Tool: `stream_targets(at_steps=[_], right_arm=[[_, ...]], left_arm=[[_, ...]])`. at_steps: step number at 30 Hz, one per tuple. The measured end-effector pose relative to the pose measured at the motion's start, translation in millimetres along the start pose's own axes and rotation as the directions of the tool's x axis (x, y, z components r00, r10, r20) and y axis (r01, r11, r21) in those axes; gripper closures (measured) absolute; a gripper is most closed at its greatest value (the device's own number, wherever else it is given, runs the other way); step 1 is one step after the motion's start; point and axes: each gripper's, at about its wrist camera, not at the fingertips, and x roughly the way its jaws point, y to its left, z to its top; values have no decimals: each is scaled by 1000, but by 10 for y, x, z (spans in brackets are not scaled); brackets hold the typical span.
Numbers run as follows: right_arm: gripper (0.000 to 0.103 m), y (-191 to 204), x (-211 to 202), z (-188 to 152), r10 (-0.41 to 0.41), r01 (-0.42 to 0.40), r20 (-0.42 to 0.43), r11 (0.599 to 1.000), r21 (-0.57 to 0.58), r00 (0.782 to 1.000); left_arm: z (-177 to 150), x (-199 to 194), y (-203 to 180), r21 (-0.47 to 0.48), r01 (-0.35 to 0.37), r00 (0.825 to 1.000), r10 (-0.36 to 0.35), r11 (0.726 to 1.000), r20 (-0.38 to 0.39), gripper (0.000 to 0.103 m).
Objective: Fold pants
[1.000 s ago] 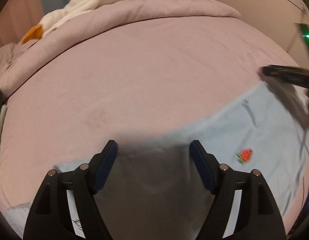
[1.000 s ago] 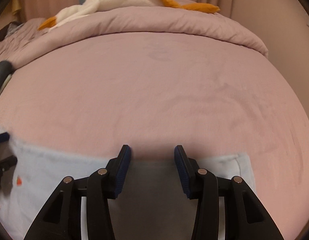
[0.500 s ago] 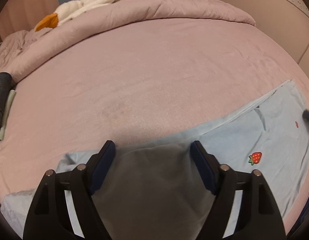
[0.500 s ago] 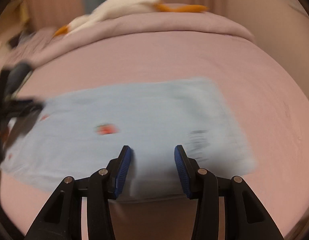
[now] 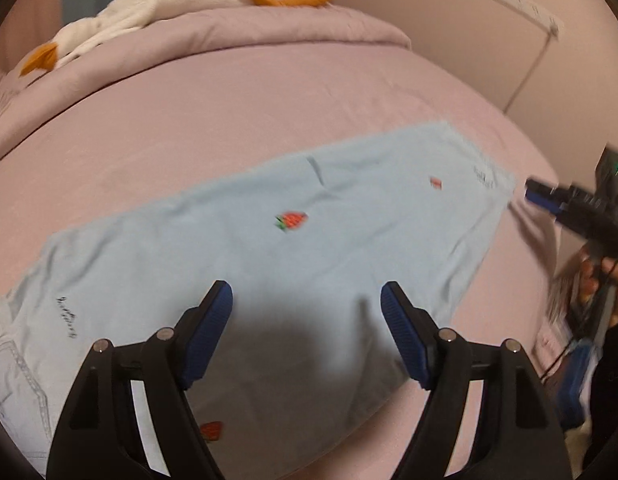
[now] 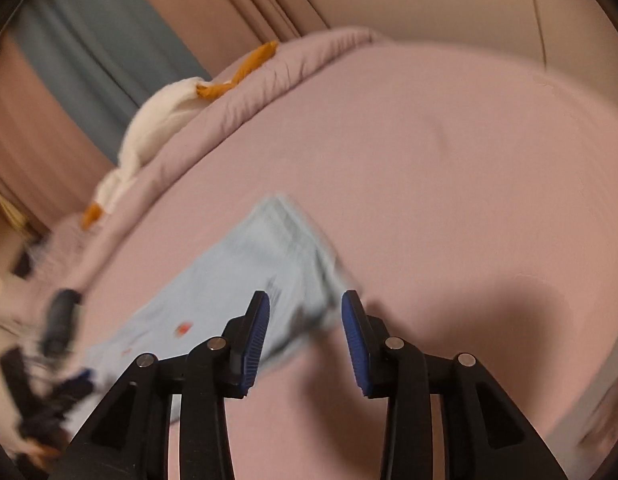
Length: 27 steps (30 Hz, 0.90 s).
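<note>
Pants (image 5: 269, 240) spread flat on bed (image 5: 237, 120), mid-frame. Left gripper (image 5: 307, 312) wide open, empty, above near edge. Right gripper (image 6: 305, 320) open, empty, at hem end, lower centre. Fabric looks light, soft, floppy; best pinched at hem corners.

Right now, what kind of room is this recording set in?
Most likely a bedroom: the light blue pants lie spread on a bed with a pink sheet, a rolled pink duvet at its far end, and a white goose plush on top.
</note>
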Motion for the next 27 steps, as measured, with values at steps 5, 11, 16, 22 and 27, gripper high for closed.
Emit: stream_targets(at_steps=[5,11,16,22,27], right_arm=[[66,145,13,-90,70,-69,21,998,-6,997],[66,41,191,-58,77,-76,-19,995,59,997],[66,-3,190,-73,164,-164,10,977,134,986],[94,-21,360,18,96,-88,-47,985,147,994],[96,154,90,97,73,-75,50,996,41,996]], left_arm=[[-25,176,-45,-8,-6,999,6,1000,-46,27],[-46,197,5,-40,-2,998,-1,999,-60,27],[-34,207,20,-44,-3,998,0,999,-63,27],[-19,147,115,-78,-1,999,-2,997,-43,27],[-9,186,223,-100,-15,999,10,995,-49,27]])
